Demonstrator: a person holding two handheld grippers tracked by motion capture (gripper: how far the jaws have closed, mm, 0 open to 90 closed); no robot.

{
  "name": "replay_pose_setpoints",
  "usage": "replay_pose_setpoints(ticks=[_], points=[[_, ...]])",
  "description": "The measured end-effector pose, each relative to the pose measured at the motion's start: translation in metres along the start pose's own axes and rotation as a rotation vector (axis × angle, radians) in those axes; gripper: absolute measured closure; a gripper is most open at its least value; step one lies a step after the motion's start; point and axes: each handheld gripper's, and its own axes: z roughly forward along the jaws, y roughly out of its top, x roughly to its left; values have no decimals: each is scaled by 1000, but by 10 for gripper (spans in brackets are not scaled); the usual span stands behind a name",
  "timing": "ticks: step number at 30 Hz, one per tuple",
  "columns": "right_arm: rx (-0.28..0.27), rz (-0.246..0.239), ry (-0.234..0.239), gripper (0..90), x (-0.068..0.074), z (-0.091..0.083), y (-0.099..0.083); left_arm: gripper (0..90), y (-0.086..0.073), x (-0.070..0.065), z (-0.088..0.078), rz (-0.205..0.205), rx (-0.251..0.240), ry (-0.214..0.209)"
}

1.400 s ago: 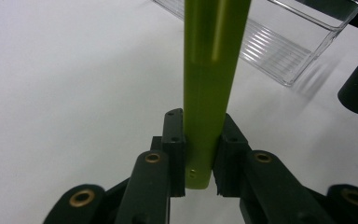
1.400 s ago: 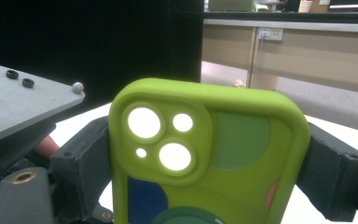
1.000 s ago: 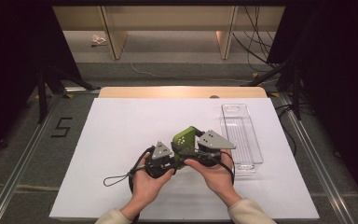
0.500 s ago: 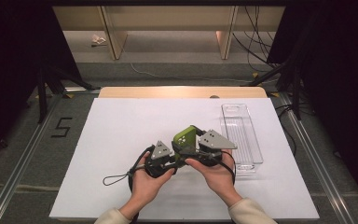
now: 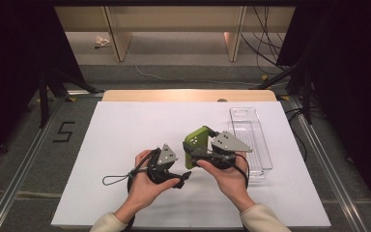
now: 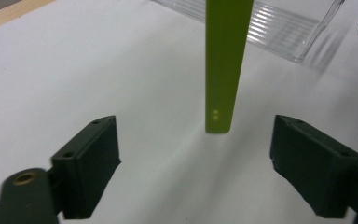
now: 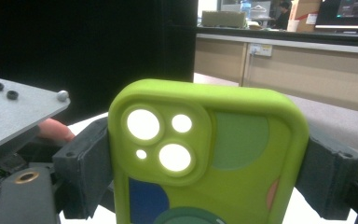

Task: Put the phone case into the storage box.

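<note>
I see the green phone case upright above the white table, clamped across its width by my right gripper, just left of the clear tray. My left gripper, closed on it a second ago, has just opened and stands apart.

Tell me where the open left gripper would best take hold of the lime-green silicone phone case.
Probably on the free lower end of the lime-green silicone phone case, pads on its two flat faces. It stands edge-on between the left gripper, whose jaws have just opened; the right gripper clamps its long sides near the camera cut-out.
</note>
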Motion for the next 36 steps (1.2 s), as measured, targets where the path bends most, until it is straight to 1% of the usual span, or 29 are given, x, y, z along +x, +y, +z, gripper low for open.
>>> replay_pose_setpoints(ticks=[1,2,3,4,8,11,19,29,31,36], points=[[2,0,-4,165,-1,-1,1,144,-1,1,-1,16,4,-11],[-3,0,-7,165,-3,-1,1,115,-1,2,-2,24,4,-21],[-3,2,-8,165,-3,-2,1,75,-1,3,-3,26,6,-41],[-2,4,-12,165,-5,-3,2,39,-1,4,-4,29,1,-47],[-11,3,-25,165,-10,-5,4,0,-1,8,-8,37,-15,-60],[-15,4,-32,165,-12,-7,6,0,-2,11,-10,35,-16,-47],[-19,7,-48,165,-17,-9,7,0,-4,18,-16,30,-24,-34],[-24,16,-74,165,-26,-14,10,0,-10,26,-23,24,-34,-27],[-29,19,-80,165,-28,-15,12,0,-11,27,-24,20,-42,-26],[-35,22,-94,165,-33,-18,14,0,-14,31,-30,28,-54,-32]])
